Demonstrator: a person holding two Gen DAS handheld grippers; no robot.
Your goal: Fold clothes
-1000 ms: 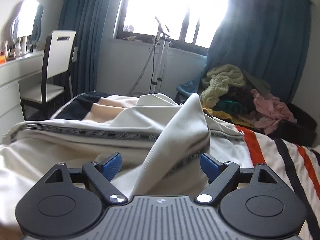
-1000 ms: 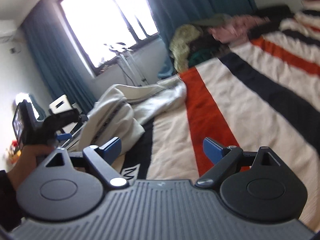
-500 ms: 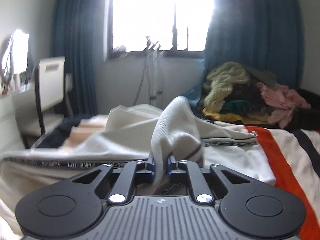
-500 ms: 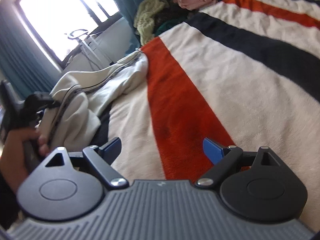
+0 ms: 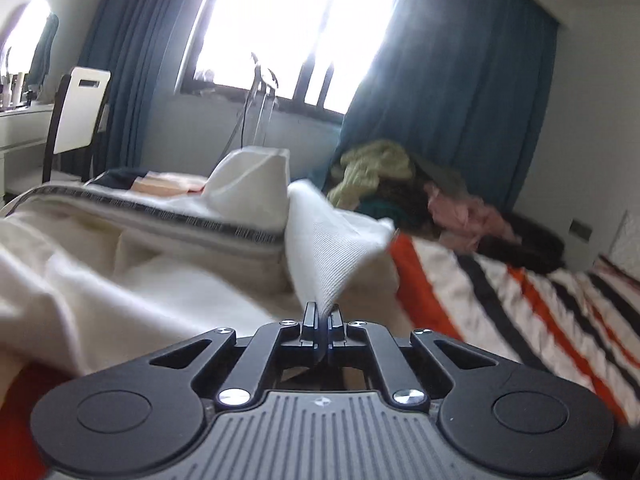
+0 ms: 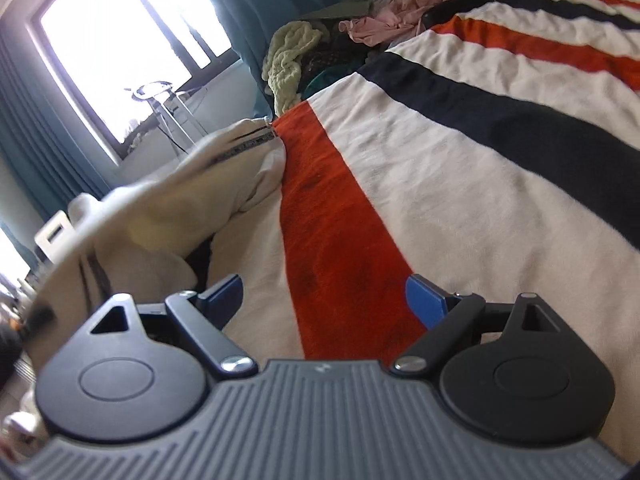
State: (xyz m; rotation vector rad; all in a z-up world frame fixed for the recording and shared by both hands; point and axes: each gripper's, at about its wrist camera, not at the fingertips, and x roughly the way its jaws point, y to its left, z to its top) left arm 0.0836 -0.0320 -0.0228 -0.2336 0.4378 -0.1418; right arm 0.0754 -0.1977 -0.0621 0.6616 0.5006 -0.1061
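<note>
A cream garment with a dark lettered band (image 5: 168, 248) lies crumpled on the striped bed cover (image 5: 520, 300). My left gripper (image 5: 321, 318) is shut on a ribbed corner of the cream garment and lifts it off the bed. In the right wrist view the same garment (image 6: 192, 208) lies at the left, beside the orange stripe. My right gripper (image 6: 324, 300) is open and empty, low over the orange stripe of the bed cover (image 6: 460, 200), just right of the garment.
A heap of other clothes (image 5: 408, 192) sits at the far edge of the bed; it also shows in the right wrist view (image 6: 332, 52). A white chair (image 5: 76, 120) and a dresser stand at the left. Blue curtains flank the bright window (image 5: 296, 28).
My left gripper went from open around the garment's raised fold to shut on it, then lifted and pulled it. My right gripper dropped lower toward the bed, staying open.
</note>
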